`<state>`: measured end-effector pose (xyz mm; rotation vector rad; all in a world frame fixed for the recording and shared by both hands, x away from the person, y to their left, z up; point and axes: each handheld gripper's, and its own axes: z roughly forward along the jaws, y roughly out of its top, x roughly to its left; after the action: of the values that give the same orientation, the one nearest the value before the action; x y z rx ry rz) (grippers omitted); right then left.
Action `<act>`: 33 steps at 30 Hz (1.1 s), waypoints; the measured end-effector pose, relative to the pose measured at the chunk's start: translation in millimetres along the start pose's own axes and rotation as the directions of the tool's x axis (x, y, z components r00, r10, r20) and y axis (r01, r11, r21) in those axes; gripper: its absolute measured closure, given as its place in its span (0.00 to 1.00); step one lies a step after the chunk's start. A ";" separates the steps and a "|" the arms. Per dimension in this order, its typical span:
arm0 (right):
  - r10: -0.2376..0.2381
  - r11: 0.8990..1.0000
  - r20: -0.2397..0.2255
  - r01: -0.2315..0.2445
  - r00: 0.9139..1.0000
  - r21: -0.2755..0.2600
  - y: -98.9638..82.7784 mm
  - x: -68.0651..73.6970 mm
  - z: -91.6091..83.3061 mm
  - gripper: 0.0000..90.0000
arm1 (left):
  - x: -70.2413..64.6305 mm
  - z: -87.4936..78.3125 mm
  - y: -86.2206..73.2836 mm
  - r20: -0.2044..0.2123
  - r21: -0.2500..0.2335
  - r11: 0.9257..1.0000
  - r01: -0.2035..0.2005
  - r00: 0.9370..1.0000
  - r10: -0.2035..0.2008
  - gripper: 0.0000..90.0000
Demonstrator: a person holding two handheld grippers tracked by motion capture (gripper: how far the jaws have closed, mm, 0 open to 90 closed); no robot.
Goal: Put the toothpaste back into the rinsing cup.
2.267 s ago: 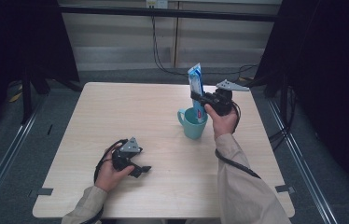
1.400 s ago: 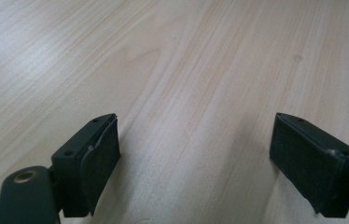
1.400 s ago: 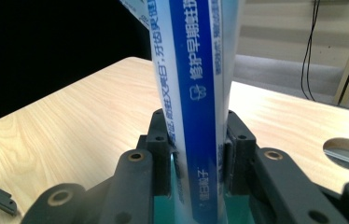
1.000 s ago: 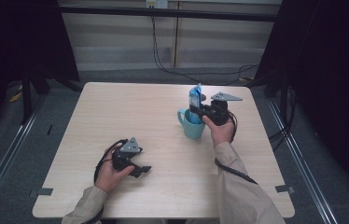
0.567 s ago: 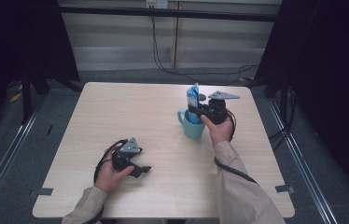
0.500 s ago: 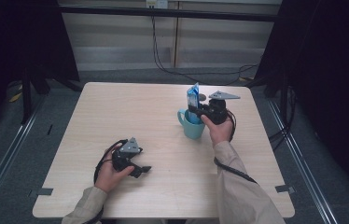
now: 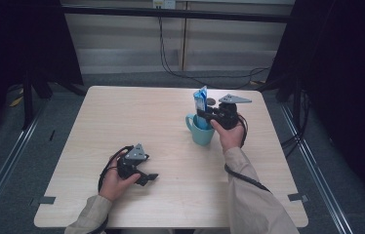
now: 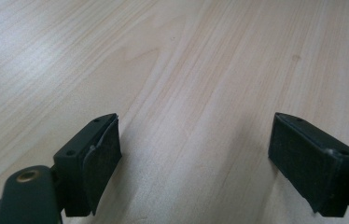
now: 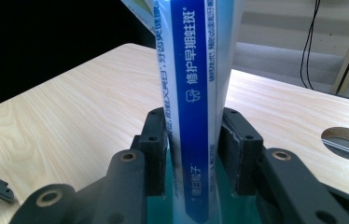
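A: How is the toothpaste box [image 7: 200, 99] characterised?
B: A tall, slim carton is shown, printed in blue and white with a dark blue band of white lettering [image 9: 195, 93] down one face. It is stood upright, its lower end sunk in the teal mug [image 7: 200, 132].

A: Where is it placed relative to the right tool [image 9: 194, 144]?
B: It is seen between the two black jaws in the right gripper view, at twelve o'clock from the tool's body. The jaws have just been opening; a thin gap is visible at each side of the carton, so it is flanked rather than pressed. In the high view the tool [image 7: 205, 115] is held at three o'clock of the carton.

A: What is contained in the mug?
B: Only the carton is seen in it. The handle is turned toward nine o'clock in the high view. The mug is set on the table [image 7: 122, 117], right of centre.

A: And the left tool [image 8: 193, 154]?
B: It is rested on the table at seven o'clock from the mug, well apart [image 7: 144, 178]. Its jaws are spread wide, with bare wood between them.
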<state>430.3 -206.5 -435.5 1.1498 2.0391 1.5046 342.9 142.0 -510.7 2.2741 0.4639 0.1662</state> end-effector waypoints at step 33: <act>-0.021 0.999 0.050 0.018 0.999 0.050 11.7 3.5 -35.6 0.26 | -0.2 -0.6 0.0 0.003 0.005 1.000 -0.007 1.000 0.007 0.18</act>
<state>408.2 -224.7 -411.0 1.1711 2.0589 1.4088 342.6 142.4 -510.4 2.2806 0.4559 0.1656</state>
